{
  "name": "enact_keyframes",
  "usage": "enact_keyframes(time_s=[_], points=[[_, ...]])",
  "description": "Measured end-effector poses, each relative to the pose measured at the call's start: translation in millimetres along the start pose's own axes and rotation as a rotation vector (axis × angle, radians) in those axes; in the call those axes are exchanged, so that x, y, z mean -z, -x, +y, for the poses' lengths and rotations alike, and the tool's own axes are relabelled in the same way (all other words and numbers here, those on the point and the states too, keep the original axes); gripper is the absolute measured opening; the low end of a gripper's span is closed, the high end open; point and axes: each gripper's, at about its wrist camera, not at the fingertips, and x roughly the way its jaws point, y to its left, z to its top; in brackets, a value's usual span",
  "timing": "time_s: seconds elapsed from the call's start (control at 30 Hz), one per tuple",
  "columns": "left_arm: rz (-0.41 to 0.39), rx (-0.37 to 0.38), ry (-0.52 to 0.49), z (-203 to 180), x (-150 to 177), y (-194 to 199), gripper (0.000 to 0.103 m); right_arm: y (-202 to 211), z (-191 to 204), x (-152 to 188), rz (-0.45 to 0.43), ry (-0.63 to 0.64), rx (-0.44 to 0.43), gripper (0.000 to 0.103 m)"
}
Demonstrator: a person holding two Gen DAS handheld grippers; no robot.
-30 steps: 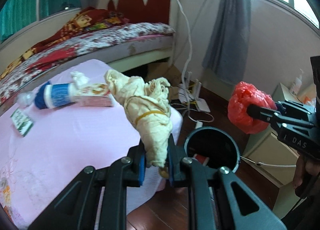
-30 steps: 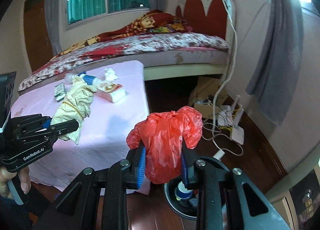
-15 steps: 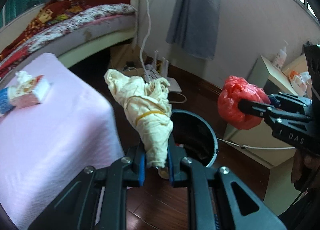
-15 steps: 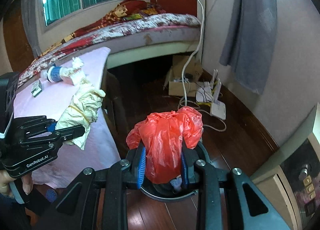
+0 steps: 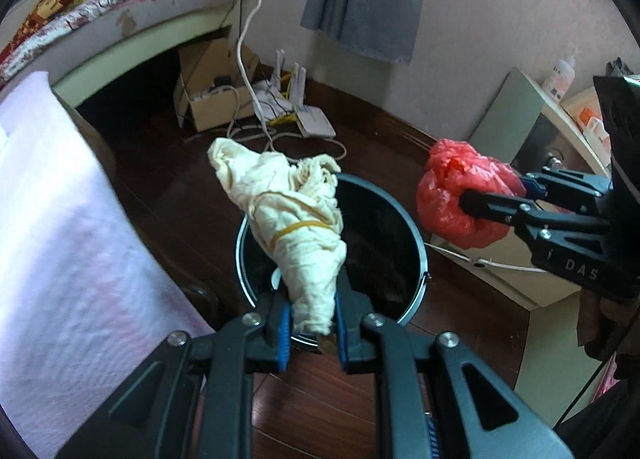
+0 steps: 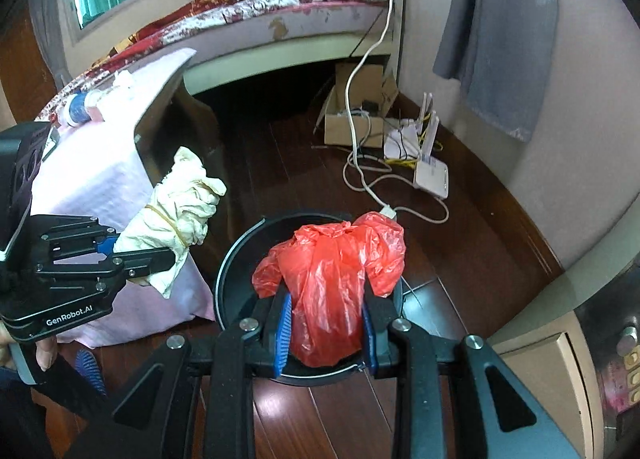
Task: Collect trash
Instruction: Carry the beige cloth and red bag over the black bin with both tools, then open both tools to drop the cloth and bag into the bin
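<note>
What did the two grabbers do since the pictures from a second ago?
Both swung away from the pink table toward the black bin on the floor. The left gripper now holds the cream rag over the bin's opening, and the right gripper holds the red bag above it. Neither let go; both stay shut on their trash.

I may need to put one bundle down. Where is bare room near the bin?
Bare wood floor lies between the bin, the cabinet and the wall. The pink tabletop nearest the bin is bare too. Beyond the bin it is crowded: cables, router, cardboard box.
</note>
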Motion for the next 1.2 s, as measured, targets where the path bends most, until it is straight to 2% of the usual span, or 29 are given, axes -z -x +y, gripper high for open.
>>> enact_keyframes(time_s=[0.27,0.67,0.7,0.73,0.77,0.8,0.83,0.87,1.0,1.2], points=[[0.079,0.053,0.030,4.8,1.0,-35.9,0.018,-46.1,-7.5,6.2,0.071,0.024,-0.018,0.031],[0.167,0.108,0.041,11.5,3.9,-70.1,0.022,-98.9,5.4,14.7,0.204,0.108,-0.059,0.031],[0.167,0.110,0.043,11.8,3.8,-70.6,0.024,-102.5,5.5,16.0,0.217,0.111,-0.061,0.032],[0.166,0.114,0.049,11.7,4.4,-70.8,0.030,-105.7,4.9,17.1,0.228,0.115,-0.059,0.038],[0.171,0.112,0.056,11.4,5.0,-71.3,0.040,-110.4,3.0,18.5,0.242,0.116,-0.043,0.045],[0.169,0.096,0.062,12.0,5.2,-71.3,0.069,-114.6,0.2,19.4,0.250,0.112,-0.017,0.069],[0.150,0.064,0.069,12.0,6.1,-67.8,0.093,-116.8,-3.9,21.1,0.255,0.106,0.026,0.093],[0.119,0.031,0.078,12.9,7.2,-61.6,0.098,-117.4,-7.1,22.3,0.255,0.103,0.043,0.098],[0.079,-0.026,0.098,17.3,10.8,-43.7,0.100,-110.5,-24.0,25.1,0.274,0.071,0.093,0.099],[0.003,-0.107,0.112,20.5,17.6,-5.8,0.100,-80.2,-23.8,16.2,0.221,0.053,0.108,0.103]])
